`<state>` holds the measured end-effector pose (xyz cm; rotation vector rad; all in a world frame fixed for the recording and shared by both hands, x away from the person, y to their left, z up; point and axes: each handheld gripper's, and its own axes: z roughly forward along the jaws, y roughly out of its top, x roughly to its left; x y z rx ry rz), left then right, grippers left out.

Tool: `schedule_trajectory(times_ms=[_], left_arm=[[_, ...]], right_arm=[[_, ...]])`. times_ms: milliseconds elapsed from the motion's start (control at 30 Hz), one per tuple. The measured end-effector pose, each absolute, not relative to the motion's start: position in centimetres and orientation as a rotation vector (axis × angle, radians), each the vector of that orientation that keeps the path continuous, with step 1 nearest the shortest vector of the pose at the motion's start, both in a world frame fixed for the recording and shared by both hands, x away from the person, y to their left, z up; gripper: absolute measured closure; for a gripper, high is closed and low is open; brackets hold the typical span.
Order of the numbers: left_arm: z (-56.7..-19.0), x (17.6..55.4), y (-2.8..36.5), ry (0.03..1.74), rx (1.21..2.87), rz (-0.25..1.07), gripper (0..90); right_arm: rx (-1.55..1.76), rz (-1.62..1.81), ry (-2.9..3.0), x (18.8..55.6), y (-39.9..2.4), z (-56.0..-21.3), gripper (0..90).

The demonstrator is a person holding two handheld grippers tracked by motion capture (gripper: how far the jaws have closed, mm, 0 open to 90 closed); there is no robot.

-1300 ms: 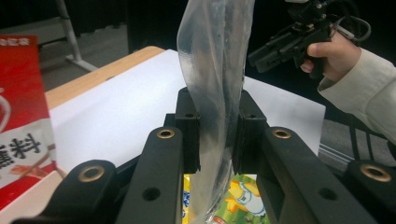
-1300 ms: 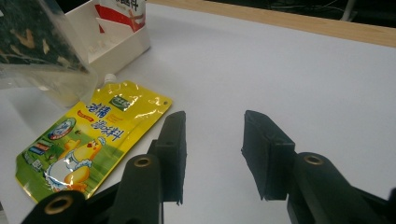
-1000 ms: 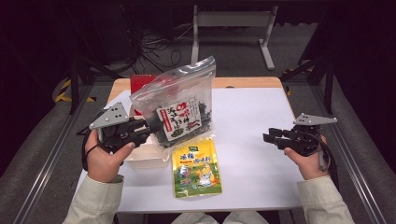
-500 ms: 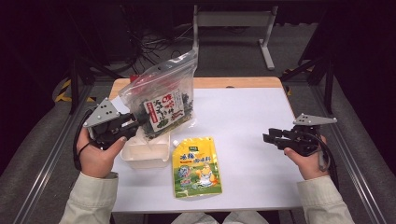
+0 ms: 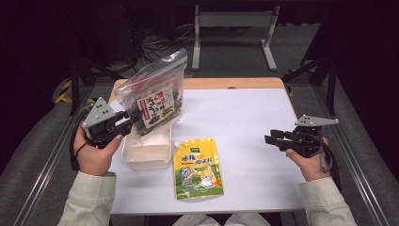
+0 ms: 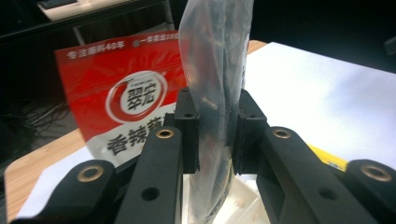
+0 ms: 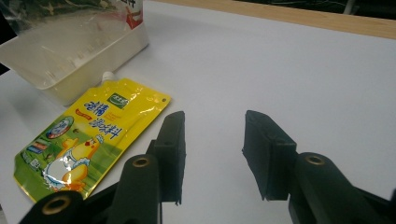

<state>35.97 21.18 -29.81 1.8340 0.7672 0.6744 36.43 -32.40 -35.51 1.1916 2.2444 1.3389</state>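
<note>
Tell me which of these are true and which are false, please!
1. The left gripper pinches the clear bag. True.
2. The right gripper holds the yellow pouch. False: its jaws are open with nothing between them, and the pouch lies flat on the table.
3. The white tub sits under the bag. True.
4. The yellow pouch is inside the tub. False: it lies beside it.
5. A red packet stands behind the bag. True.
</note>
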Motion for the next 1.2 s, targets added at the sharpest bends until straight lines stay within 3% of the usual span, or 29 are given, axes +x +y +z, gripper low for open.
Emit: schedule_trajectory(times_ms=[467, 1200], left_arm=[[-31.0, 36.8, 22.0, 0.859, 1.883, 0.732, 75.9], [-35.1, 39.2, 23.6, 0.919, 1.964, 0.555, 75.7]], right_arm=[[1.188, 1.342, 2.245, 36.4, -32.4, -35.5, 58.1], [1.186, 1.345, 2.250, 36.5, -32.2, -35.6, 56.9]])
